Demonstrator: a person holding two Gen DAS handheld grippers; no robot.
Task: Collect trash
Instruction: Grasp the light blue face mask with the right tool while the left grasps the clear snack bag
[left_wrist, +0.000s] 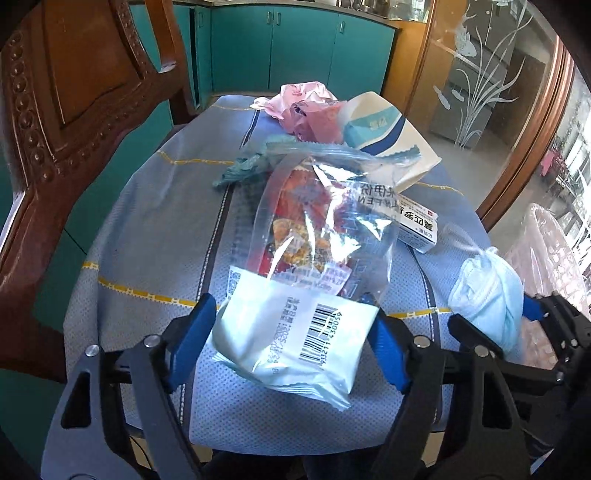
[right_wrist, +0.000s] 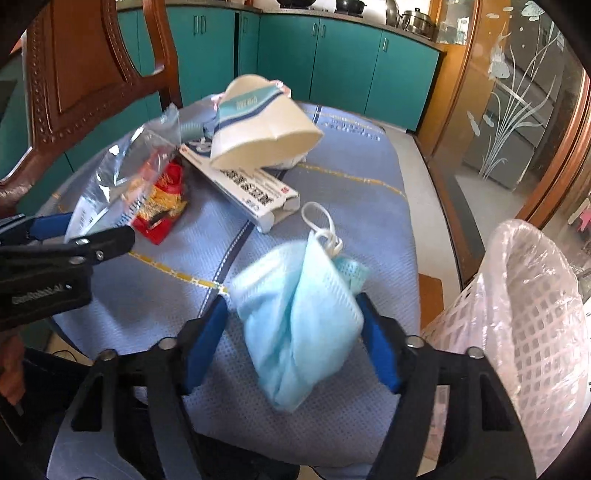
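Note:
My left gripper (left_wrist: 295, 339) is shut on a clear plastic snack bag (left_wrist: 317, 236) with a white barcode end and red wrapper inside, held above the blue chair cushion (left_wrist: 147, 236). My right gripper (right_wrist: 295, 332) is shut on a light blue face mask (right_wrist: 295, 317); the mask also shows in the left wrist view (left_wrist: 487, 295). On the cushion lie a crushed paper cup (right_wrist: 258, 125), a white medicine box (right_wrist: 251, 192), pink wrappers (left_wrist: 306, 107) and a teal wrapper (left_wrist: 243, 166).
A pink lattice waste basket (right_wrist: 532, 314) lined with a plastic bag stands at the right of the chair. The carved wooden chair back (left_wrist: 74, 110) rises at the left. Teal cabinets (right_wrist: 332, 55) and a glass door (right_wrist: 517, 110) stand behind.

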